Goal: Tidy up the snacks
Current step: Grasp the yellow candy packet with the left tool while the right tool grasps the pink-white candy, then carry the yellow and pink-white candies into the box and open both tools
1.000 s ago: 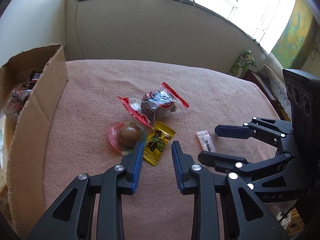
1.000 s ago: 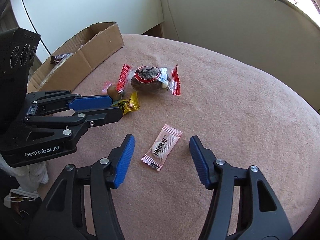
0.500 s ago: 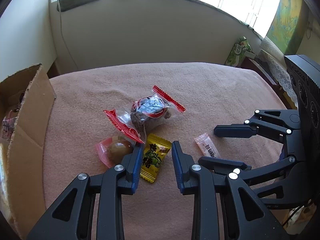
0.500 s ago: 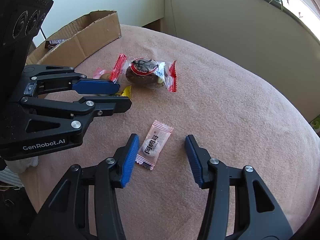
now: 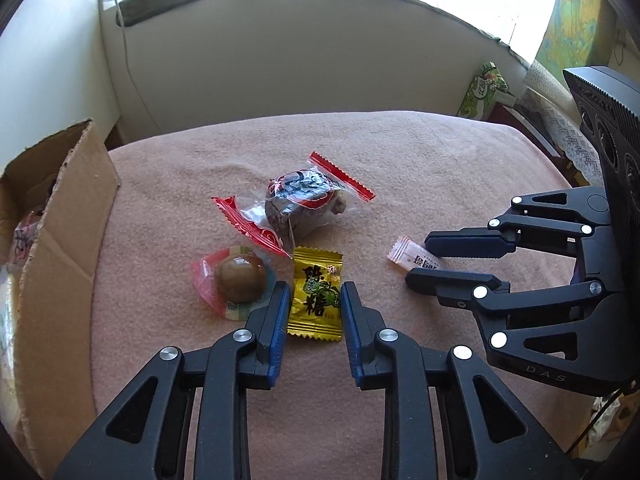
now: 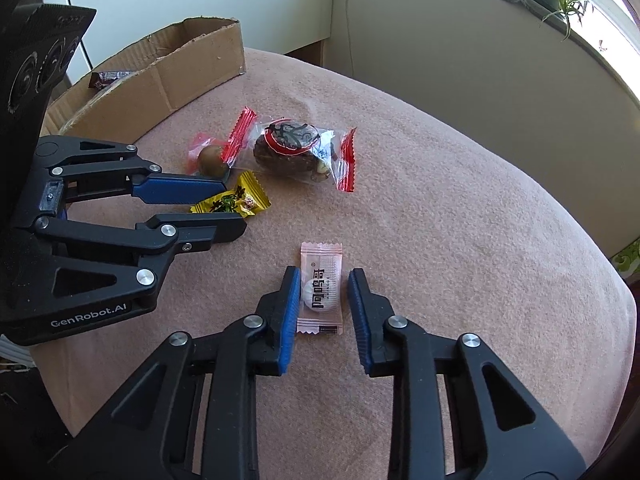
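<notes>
Left tool (image 5: 314, 300) is closing onto the yellow candy (image 5: 317, 296) while our right tool (image 6: 324, 288) pinches the pink candy (image 6: 321, 280), toward the counter's near edge. We judge the job about midway: the box (image 5: 68, 208) at the left edge holds snacks, and the egg packet (image 5: 236, 280) and cake packet (image 5: 300, 204) remain.

Open pink blanket (image 6: 460, 220) toward window wall and right edge. Cardboard box (image 6: 168, 76) walling left side. Clear-wrapped cake (image 5: 308, 204), egg pack (image 5: 236, 280) and yellow candy (image 5: 318, 296) crowded together, touching, blocking centre-left passage.
</notes>
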Tool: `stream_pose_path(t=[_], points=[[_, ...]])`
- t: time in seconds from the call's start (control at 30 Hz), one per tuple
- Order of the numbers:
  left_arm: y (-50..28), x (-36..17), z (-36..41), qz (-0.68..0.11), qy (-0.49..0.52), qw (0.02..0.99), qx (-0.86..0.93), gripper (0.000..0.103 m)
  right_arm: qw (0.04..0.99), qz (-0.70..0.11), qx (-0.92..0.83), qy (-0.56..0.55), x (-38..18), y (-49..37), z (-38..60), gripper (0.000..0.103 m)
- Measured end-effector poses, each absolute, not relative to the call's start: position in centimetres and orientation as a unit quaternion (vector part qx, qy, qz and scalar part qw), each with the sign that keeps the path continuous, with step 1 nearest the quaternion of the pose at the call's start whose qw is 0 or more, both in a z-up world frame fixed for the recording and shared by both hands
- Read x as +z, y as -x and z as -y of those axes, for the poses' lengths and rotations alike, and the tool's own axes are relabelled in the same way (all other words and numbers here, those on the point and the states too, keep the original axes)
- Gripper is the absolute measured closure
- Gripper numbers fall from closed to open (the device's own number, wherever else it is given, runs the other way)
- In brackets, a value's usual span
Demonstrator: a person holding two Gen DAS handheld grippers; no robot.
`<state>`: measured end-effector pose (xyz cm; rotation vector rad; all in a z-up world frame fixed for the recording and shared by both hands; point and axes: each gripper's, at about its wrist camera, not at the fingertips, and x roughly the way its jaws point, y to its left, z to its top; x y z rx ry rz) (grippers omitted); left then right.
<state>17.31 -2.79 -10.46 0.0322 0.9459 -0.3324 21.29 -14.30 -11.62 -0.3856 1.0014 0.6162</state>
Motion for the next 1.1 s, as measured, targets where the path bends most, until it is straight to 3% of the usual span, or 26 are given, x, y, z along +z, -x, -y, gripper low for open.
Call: stream_pose_path(t=[0.53,1.1], points=[[-14.1,-7.0,0.3,-0.418,0.039,0.893,-0.161,0.079,0.832,-0.449,0.288,0.154,-8.8,-19.9,15.3,0.083],[-10.4,-3.2,-10.3,-0.362,0.103,0.924,-0.075,0.079,0.836,-0.391,0.356,0.151,-2.6,-19.1,7.9,0.083]])
